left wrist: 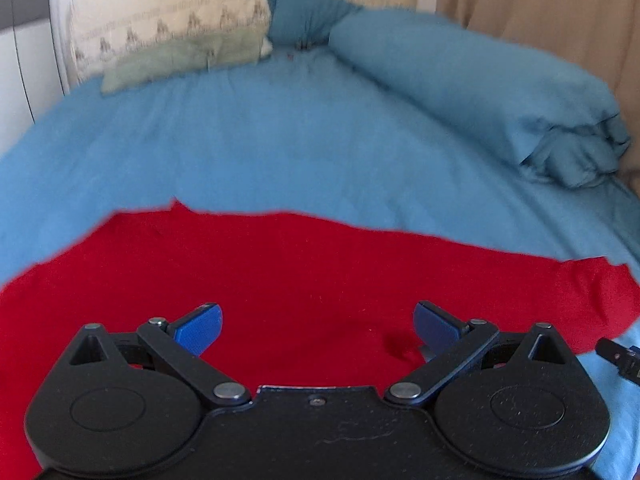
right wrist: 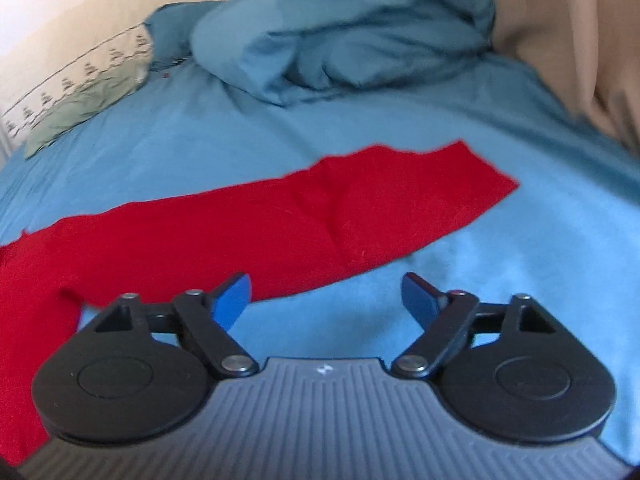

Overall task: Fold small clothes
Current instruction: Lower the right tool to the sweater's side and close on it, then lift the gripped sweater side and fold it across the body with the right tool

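A red garment [left wrist: 304, 276] lies spread flat on the blue bedsheet [left wrist: 248, 152]. My left gripper [left wrist: 318, 324] is open and empty, hovering just above the middle of the red cloth. In the right wrist view the same garment [right wrist: 320, 216] stretches from the lower left up to a sleeve-like end at the right. My right gripper [right wrist: 326, 294] is open and empty; its left finger [right wrist: 234, 296] is over the garment's near edge and its right finger [right wrist: 418, 298] is over bare sheet [right wrist: 500, 280].
A rolled blue duvet [left wrist: 472, 92] lies at the back right, also in the right wrist view [right wrist: 344, 40]. A pale green patterned pillow [left wrist: 176, 52] leans on the headboard. Beige curtain [right wrist: 580, 40] hangs at right. The tip of the other gripper [left wrist: 620, 356] shows at right edge.
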